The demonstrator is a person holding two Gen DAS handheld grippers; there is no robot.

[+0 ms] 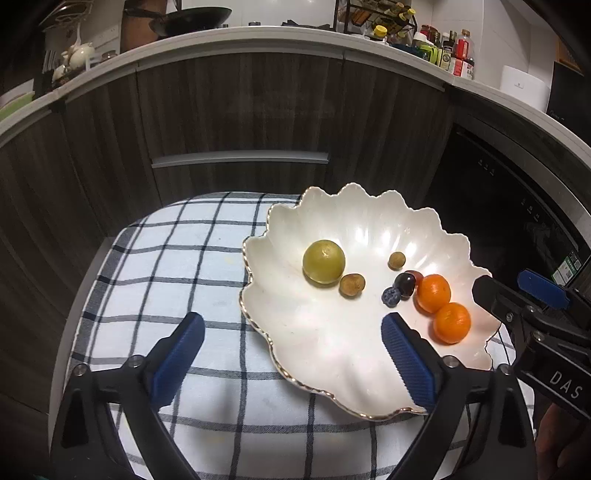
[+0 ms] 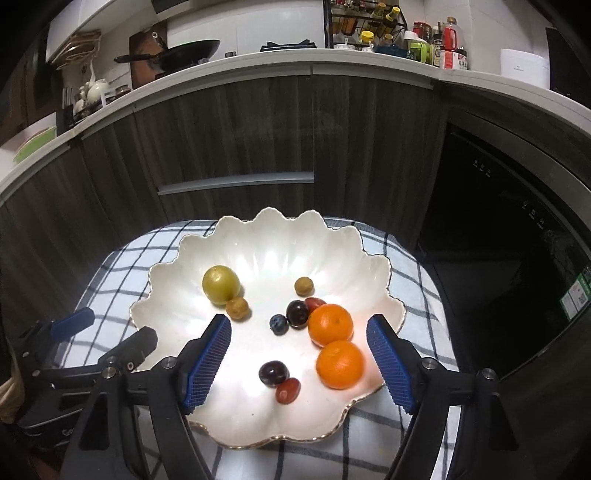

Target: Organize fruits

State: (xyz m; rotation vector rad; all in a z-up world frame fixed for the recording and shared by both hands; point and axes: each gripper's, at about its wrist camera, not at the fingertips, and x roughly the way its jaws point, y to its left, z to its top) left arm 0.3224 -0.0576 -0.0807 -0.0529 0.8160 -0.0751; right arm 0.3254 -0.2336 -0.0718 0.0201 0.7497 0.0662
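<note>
Domestic kitchen. Indicators: curved worktop [image 2: 258,61] carrying a wok [image 2: 184,55], gas hob [image 2: 288,45], spice rack [image 2: 364,22], sauce bottles [image 2: 448,44]; wood-grain cabinets [image 2: 236,133] below; built-in dishwasher [image 2: 498,229] at right.

A rounded surface [image 2: 424,280] is covered by a white cloth with dark blue checked lines [image 1: 177,258]. Directly on the cloth sits a white, glossy, shell-shaped ceramic dish with a scalloped gold-edged rim [image 2: 258,236], set toward the cloth's right side in the left wrist view.
</note>
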